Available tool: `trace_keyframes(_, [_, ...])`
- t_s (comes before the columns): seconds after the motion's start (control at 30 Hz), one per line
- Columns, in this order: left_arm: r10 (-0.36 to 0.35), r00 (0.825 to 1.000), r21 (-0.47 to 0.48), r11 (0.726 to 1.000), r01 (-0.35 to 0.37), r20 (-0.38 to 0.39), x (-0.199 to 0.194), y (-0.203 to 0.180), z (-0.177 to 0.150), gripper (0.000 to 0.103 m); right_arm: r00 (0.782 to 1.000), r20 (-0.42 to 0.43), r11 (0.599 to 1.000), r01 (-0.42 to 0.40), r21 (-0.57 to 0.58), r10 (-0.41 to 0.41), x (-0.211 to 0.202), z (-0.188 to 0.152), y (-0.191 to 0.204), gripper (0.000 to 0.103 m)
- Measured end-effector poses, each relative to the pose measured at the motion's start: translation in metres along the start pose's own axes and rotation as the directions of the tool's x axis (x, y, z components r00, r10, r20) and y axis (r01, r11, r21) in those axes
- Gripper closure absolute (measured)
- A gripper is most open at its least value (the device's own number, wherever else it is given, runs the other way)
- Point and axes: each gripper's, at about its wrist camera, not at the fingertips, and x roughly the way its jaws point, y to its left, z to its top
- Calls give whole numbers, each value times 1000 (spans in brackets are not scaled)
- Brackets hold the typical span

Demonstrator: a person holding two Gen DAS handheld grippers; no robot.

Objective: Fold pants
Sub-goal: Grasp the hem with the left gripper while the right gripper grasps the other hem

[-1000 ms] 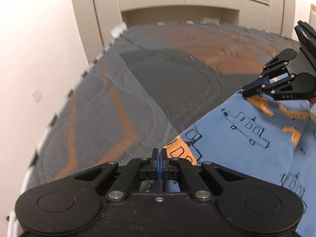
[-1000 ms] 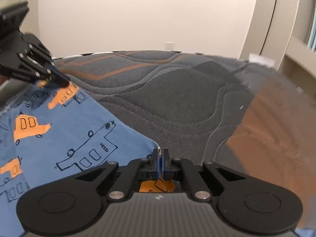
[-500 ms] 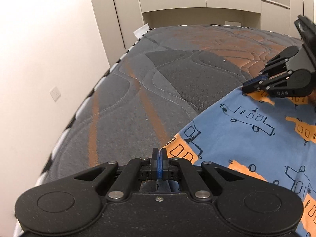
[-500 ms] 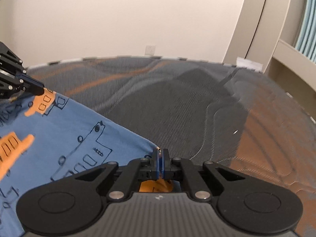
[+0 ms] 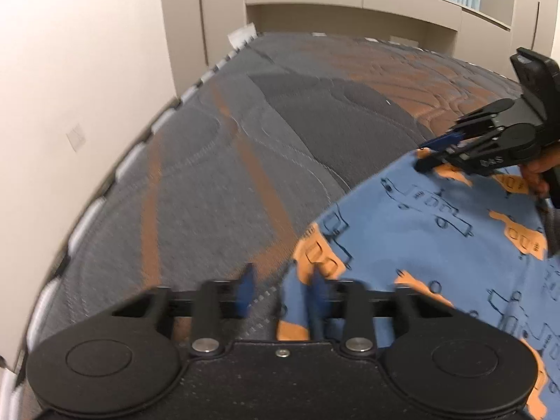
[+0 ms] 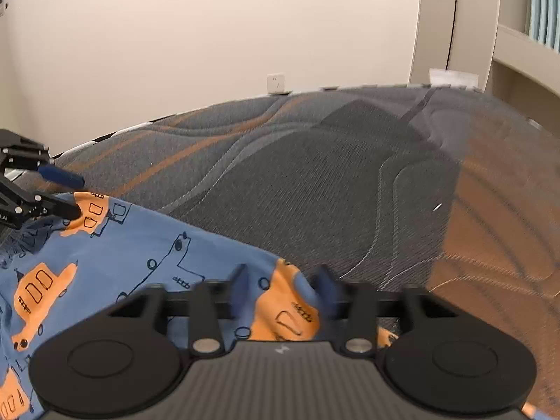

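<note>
Both tongs opening, blurred, pants corners loose between them.

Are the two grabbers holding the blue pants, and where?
No: both the left gripper and right gripper are opening, letting go of the pants' edge.

pants: 1 | mattress: 1 | claws: 2, left claw, right claw | wall socket: 1

Soft, even indoor light fills both views, with no glare and only faint shadows. Fisheye distortion bends the wall and mattress edges, with dark vignetting in the corners. Motion blur smears the nearest fingertips and the mattress's outer parts.
</note>
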Motion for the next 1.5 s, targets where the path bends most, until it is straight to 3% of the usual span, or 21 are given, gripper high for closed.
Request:
trace_keyframes(0.07, [-19, 1000, -19, 1000, 19, 2, -3, -2, 0, 101, 1000, 15, 1000, 5, -15, -5, -2, -2, 7, 97])
trace_keyframes(0.2, [27, 996, 8, 1000, -28, 87, -30, -18, 4, 102, 996, 65, 996, 67, -61, -63, -24, -5, 23, 100])
trace_keyframes(0.3, [49, 982, 58, 996, -61, 185, -63, -35, 2, 102, 980, 167, 990, 121, -71, -108, -67, -15, 38, 100])
trace_keyframes(0.4, [44, 955, 107, 991, -78, 292, -101, -57, -11, 102, 956, 259, 984, 161, -72, -138, -118, -35, 57, 100])
trace_keyframes(0.57, [-13, 881, 238, 965, -113, 472, -156, -98, -55, 101, 907, 366, 956, 267, -123, -206, -194, -87, 106, 101])
trace_keyframes(0.63, [-37, 874, 292, 949, -122, 485, -170, -114, -76, 101, 894, 391, 948, 291, -129, -221, -220, -112, 129, 101])
trace_keyframes(0.8, [-97, 888, 421, 900, -114, 449, -182, -148, -127, 101, 880, 395, 928, 343, -146, -263, -257, -168, 177, 102])
trace_keyframes(0.9, [-111, 905, 483, 868, -112, 410, -177, -165, -152, 101, 890, 358, 923, 353, -153, -281, -263, -196, 198, 102])
trace_keyframes(1.03, [-103, 925, 514, 851, -109, 366, -163, -175, -176, 102, 910, 284, 918, 359, -172, -303, -251, -225, 217, 102])
trace_keyframes(1.3, [-97, 935, 566, 815, -122, 342, -167, -174, -195, 102, 907, 255, 888, 394, -237, -335, -240, -243, 236, 103])
trace_keyframes(1.5, [-72, 955, 619, 775, -129, 289, -155, -177, -211, 102, 928, 194, 886, 363, -288, -317, -223, -248, 243, 103])
